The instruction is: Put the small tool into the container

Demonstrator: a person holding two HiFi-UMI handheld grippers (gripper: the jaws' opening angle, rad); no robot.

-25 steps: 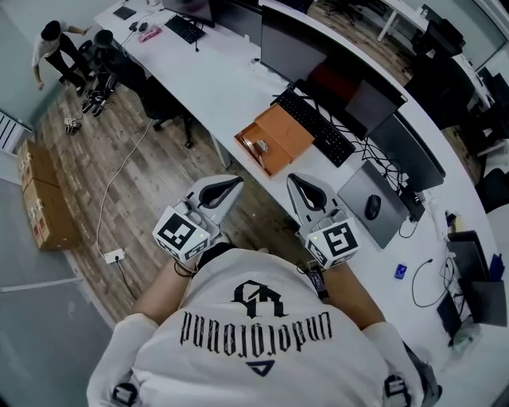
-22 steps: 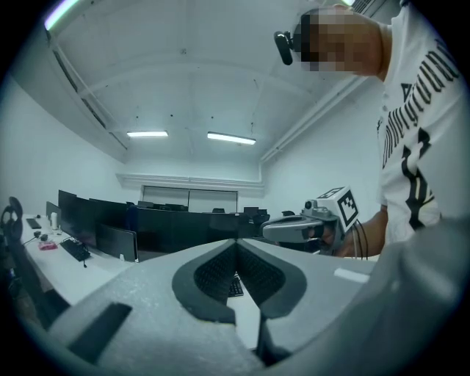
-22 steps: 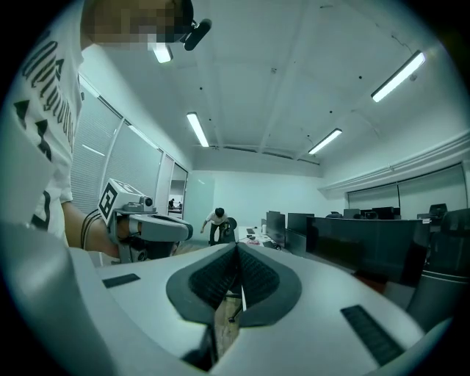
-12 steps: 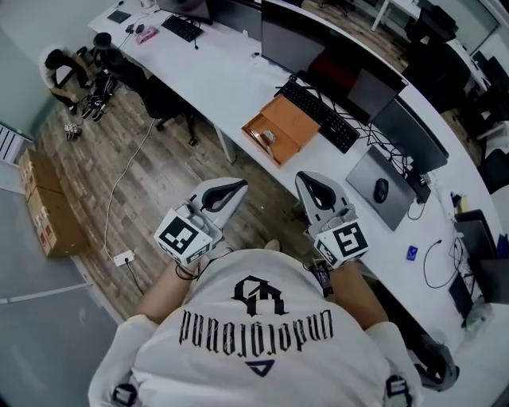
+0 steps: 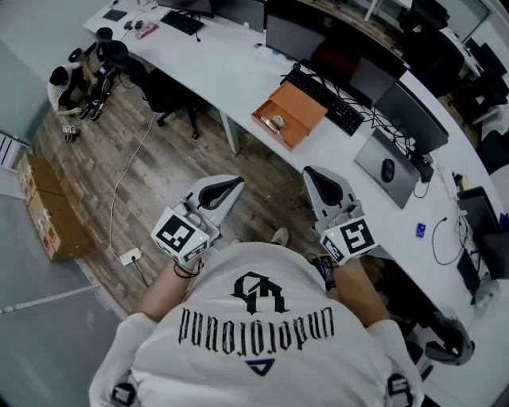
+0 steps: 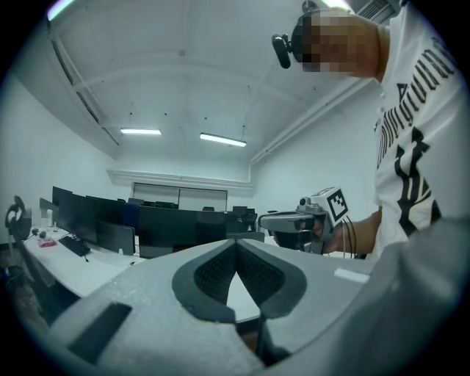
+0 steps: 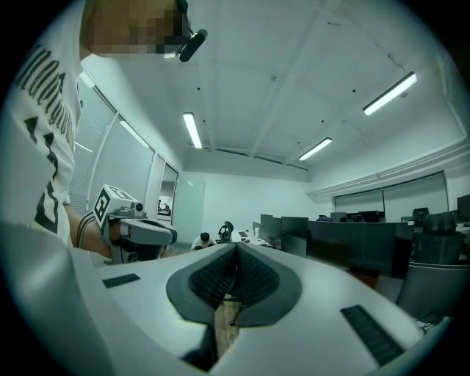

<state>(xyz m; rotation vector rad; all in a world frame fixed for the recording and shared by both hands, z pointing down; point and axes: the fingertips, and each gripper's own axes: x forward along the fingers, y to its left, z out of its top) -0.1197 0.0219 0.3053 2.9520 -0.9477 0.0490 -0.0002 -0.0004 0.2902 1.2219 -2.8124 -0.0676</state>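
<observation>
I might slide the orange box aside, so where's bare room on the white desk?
The widest bare stretch of white desk lies left of the orange box in the head view, up to the far keyboard. Its other side is crowded: black keyboard, then a grey pad with a mouse on it.

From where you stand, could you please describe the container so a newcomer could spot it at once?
Find the long white desk curving across the room. At its near edge, right beside the black keyboard, lies the container. It is the only orange-brown thing there: a flat open box with a small object inside.
</observation>
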